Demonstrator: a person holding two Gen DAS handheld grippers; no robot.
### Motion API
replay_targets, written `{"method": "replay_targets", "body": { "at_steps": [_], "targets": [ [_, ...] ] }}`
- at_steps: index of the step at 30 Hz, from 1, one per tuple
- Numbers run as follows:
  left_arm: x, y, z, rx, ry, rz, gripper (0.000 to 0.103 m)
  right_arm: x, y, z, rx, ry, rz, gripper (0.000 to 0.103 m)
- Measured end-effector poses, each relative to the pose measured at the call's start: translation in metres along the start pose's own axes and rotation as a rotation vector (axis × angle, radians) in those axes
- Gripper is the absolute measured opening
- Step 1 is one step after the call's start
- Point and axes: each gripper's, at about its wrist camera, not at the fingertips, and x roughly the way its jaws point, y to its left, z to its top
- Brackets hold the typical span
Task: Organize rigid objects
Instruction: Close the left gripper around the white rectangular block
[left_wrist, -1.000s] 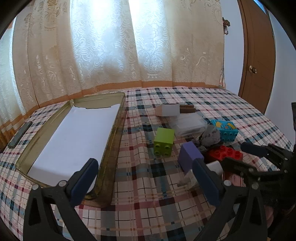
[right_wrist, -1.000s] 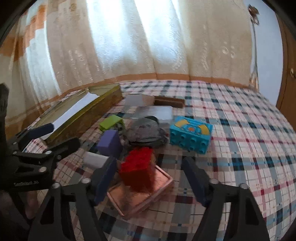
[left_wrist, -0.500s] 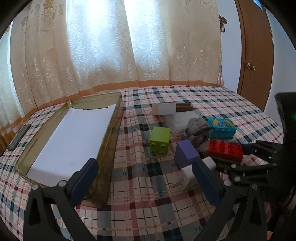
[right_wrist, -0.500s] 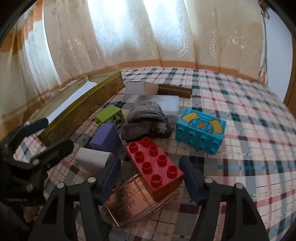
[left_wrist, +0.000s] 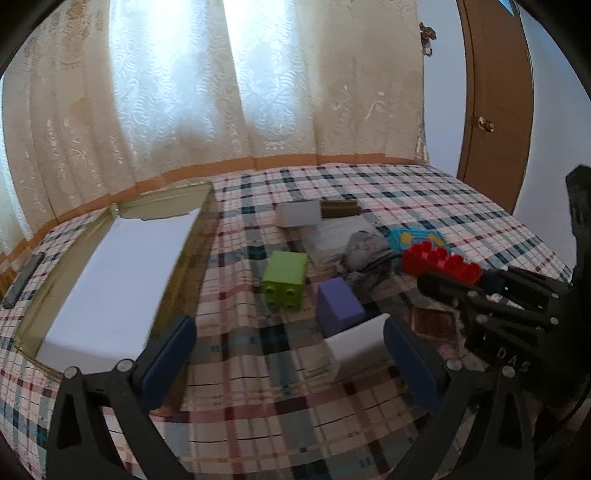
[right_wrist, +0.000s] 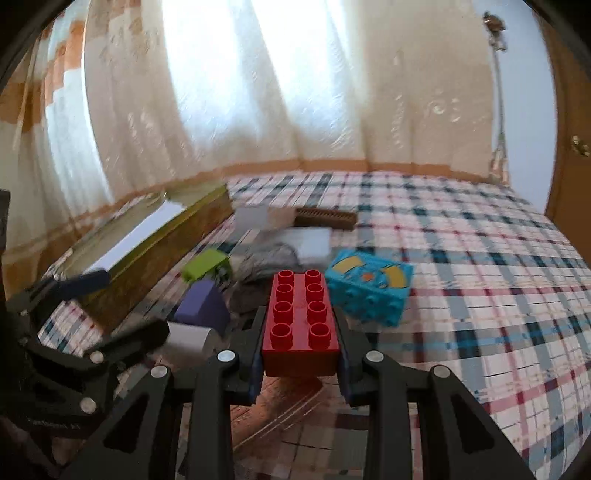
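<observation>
The right gripper has just closed its jaws on the red brick, which now sits lifted between them, above the copper-coloured tin. The left gripper hangs wide and empty. Ahead and left of the jaws, the open tray is likely the brick's destination.

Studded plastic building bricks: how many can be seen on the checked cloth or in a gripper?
3. The red eight-stud brick is clamped in the right gripper; the blue printed brick lies right of it; the green brick lies nearer the tin. Others may be hidden.
</observation>
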Motion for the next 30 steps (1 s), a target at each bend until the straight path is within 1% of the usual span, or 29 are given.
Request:
{"method": "replay_targets", "body": {
  "at_steps": [3,6,10,11,13,14,15,16,18,20,25,30],
  "targets": [
    [0.007,-0.007,0.001,0.011,0.025,-0.016,0.103,-0.006,-0.007,0.001,0.042,-0.035,-0.029,0.034],
    [0.015,-0.014,0.002,0.019,0.058,-0.021,0.103,-0.009,-0.015,0.002,0.082,-0.049,-0.034,0.034],
    [0.024,-0.019,0.005,0.022,0.082,-0.020,0.103,-0.009,-0.015,0.003,0.084,-0.050,-0.034,0.034],
    [0.026,-0.020,0.005,0.025,0.094,-0.030,0.102,-0.009,-0.015,0.003,0.084,-0.049,-0.034,0.034],
    [0.033,-0.019,0.005,0.022,0.134,-0.047,0.099,-0.007,-0.016,0.003,0.083,-0.041,-0.032,0.034],
    [0.036,-0.017,0.005,0.010,0.149,-0.055,0.090,-0.007,-0.016,0.003,0.083,-0.037,-0.032,0.034],
    [0.039,-0.014,0.004,-0.006,0.164,-0.079,0.081,-0.006,-0.016,0.003,0.083,-0.037,-0.032,0.034],
    [0.040,-0.014,0.003,-0.013,0.168,-0.092,0.075,-0.006,-0.015,0.003,0.081,-0.037,-0.032,0.034],
    [0.040,-0.013,0.001,-0.019,0.168,-0.104,0.048,-0.006,-0.015,0.002,0.074,-0.034,-0.036,0.034],
    [0.037,-0.014,0.000,-0.011,0.160,-0.101,0.048,-0.006,-0.013,0.002,0.066,-0.034,-0.041,0.034],
    [0.028,-0.018,0.000,0.019,0.112,-0.103,0.048,-0.006,-0.012,0.001,0.059,-0.038,-0.053,0.034],
    [0.019,-0.011,0.003,-0.002,0.057,-0.102,0.048,-0.008,-0.013,0.000,0.064,-0.050,-0.057,0.034]
  ]
}}
